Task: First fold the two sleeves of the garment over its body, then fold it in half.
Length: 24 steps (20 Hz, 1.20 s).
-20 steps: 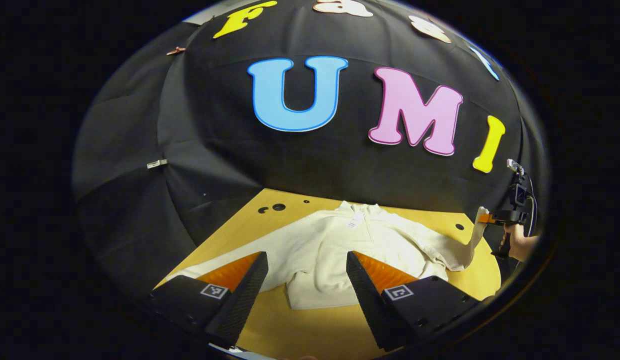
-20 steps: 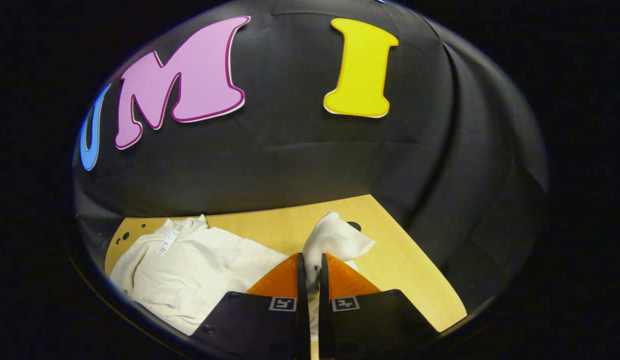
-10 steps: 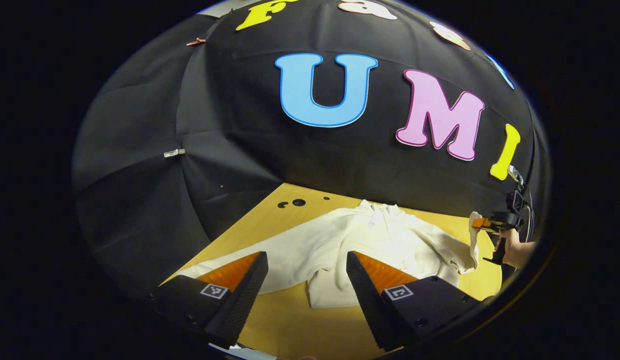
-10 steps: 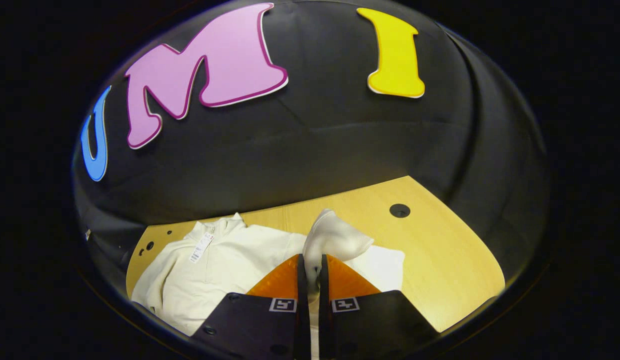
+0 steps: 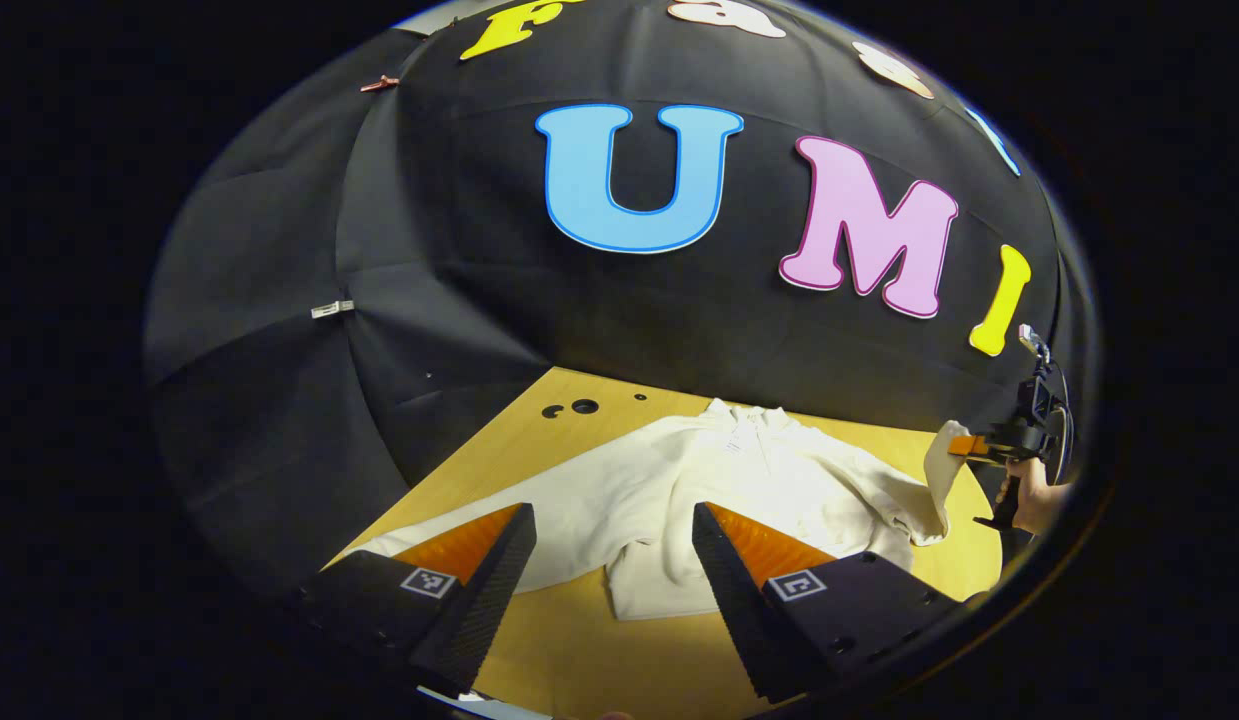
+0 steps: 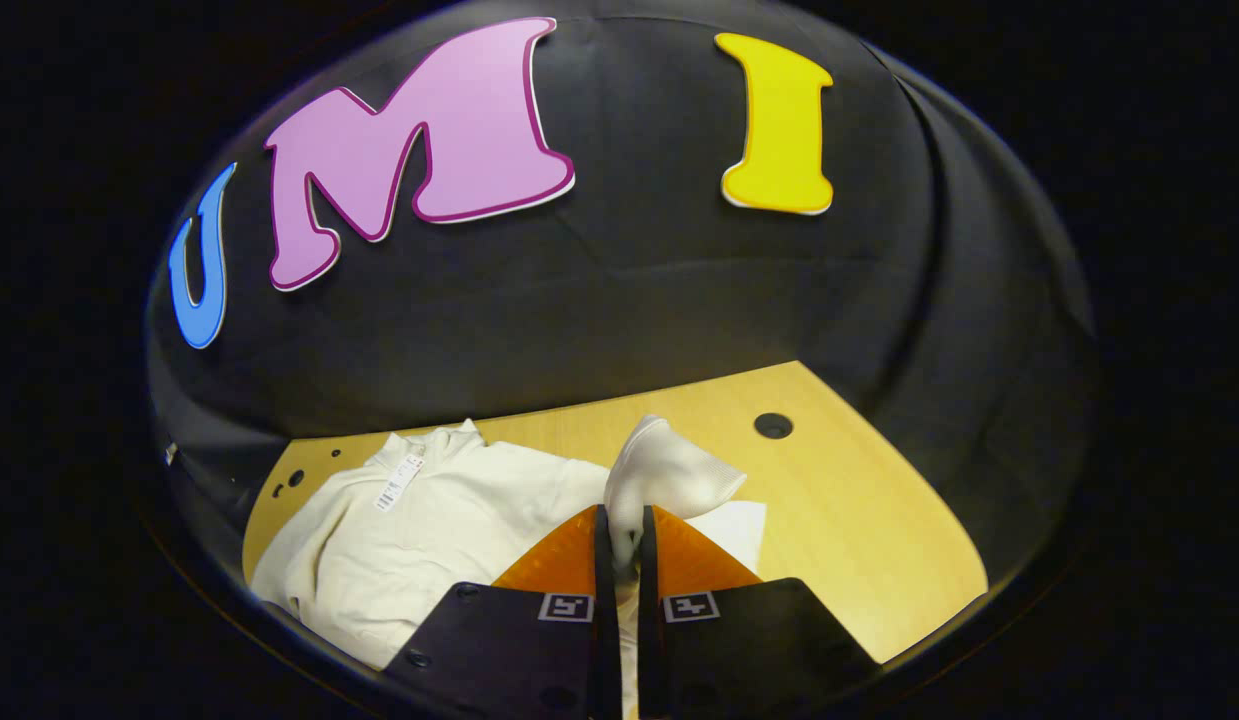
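Sweatshirt, cream, spread front-up across the middle of the worktop, collar toward the far edge beside the black cloth wall.

Right claw clamped tight on the cuff of the right sleeve, both fingers pressing the fabric, cuff raised clear of the worktop and bunched above the fingertips. Seen from the left gripper view: same claw near the worktop's right edge, held by a hand, sleeve hanging from it down to the shoulder.

Left claw wide open, holding nothing, poised above the near edge with the hem between its fingers; left sleeve lying flat, stretched toward the near left corner.

Step in hand, by the look of it: first sleeve fold, barely begun. Next move likely to call for carrying the cuff inward over the chest and laying it down flat before letting go, without dragging the body askew.

Compared with a second ago: cuff in the same pinch, carried slightly; more of the worktop's right side and its round hole now in the right gripper view. Left claw open as before, little moved.
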{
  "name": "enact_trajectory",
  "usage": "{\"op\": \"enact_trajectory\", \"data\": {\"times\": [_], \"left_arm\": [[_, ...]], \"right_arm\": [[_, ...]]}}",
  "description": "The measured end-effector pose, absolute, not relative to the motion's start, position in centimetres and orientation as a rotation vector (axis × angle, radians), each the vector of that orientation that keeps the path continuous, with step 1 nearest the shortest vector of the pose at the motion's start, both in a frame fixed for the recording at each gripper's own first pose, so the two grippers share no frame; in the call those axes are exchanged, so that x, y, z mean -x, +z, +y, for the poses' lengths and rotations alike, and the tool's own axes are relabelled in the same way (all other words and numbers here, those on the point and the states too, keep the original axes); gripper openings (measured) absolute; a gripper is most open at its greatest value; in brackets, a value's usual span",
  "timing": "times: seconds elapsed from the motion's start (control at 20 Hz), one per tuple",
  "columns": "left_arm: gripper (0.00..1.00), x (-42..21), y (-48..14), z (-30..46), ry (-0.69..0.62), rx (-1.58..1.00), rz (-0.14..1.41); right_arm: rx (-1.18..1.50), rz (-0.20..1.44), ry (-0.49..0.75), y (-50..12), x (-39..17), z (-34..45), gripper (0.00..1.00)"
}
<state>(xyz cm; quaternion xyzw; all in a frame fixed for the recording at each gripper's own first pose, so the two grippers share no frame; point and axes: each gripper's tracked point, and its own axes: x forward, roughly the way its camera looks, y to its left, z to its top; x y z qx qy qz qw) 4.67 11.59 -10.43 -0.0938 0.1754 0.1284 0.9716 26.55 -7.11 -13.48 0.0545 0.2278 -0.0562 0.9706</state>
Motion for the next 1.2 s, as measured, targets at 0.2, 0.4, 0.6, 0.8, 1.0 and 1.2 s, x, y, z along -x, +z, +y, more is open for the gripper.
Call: {"op": "enact_trajectory", "data": {"times": [0.2,0.4,0.6,0.8,1.0,1.2], "left_arm": [[0.97,-5.1,-10.6,10.7,0.230,0.224,0.354],[0.97,-5.1,-10.5,10.6,0.213,0.227,0.341],[0.97,-4.4,-10.8,11.3,0.218,0.237,0.343],[0.92,-4.1,-10.8,11.4,0.207,0.242,0.341],[0.92,-3.2,-11.1,11.3,0.192,0.239,0.355],[0.97,-3.4,-10.8,10.7,0.182,0.241,0.344]], "right_arm": [[-0.129,0.385,-0.121,-8.8,-24.1,-7.6,0.10],[-0.202,0.351,-0.072,-6.0,-22.3,-4.1,0.10],[-0.212,0.344,-0.037,-5.8,-20.8,-1.4,0.10],[-0.147,0.369,-0.096,-7.0,-20.5,-5.2,0.11],[-0.052,0.362,-0.157,-5.9,-19.4,-10.7,0.10],[-0.009,0.340,-0.207,-3.6,-16.1,-13.8,0.10]]}}
